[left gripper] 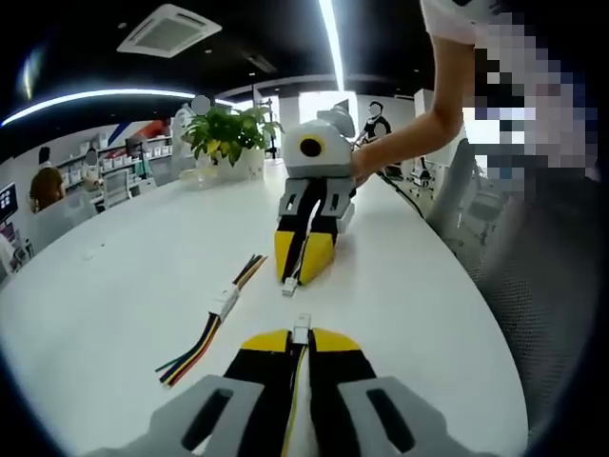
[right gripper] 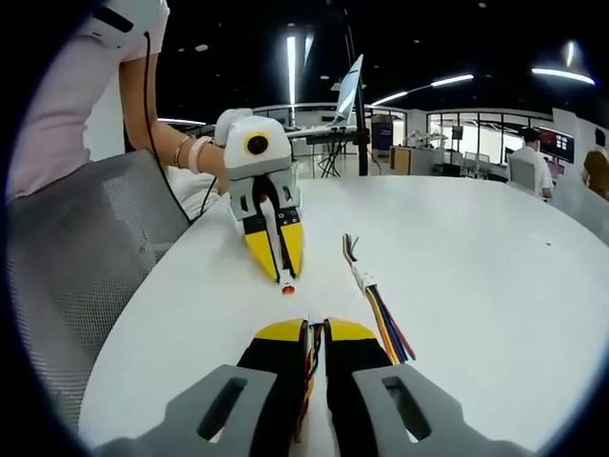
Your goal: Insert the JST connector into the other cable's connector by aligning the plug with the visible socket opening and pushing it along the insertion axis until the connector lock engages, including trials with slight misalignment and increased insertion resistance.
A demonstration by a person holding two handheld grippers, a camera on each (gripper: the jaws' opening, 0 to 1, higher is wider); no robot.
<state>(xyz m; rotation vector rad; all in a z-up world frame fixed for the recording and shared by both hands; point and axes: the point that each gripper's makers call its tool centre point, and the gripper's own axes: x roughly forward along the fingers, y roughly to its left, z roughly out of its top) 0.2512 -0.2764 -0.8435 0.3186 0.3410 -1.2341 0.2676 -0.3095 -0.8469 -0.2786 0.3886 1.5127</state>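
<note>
Left claw (left gripper: 301,335) is clamped on a white connector (left gripper: 301,328); right claw (left gripper: 303,269) is clamped on its mate (left gripper: 289,285), facing it, apart above the bench (left gripper: 124,276). Light, small, brittle housings on limp wires: grip the bodies.

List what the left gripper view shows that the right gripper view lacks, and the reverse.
Left gripper view: a plant at the table's far end, a ceiling vent, and the right connector at the right gripper's tips.
Right gripper view: a bracelet on the person's wrist, and wires pinched between that view's own jaws.
Both: the white table, the spare cable, a mesh chair, the left gripper shut on the left connector, and the two connectors facing, apart.
</note>
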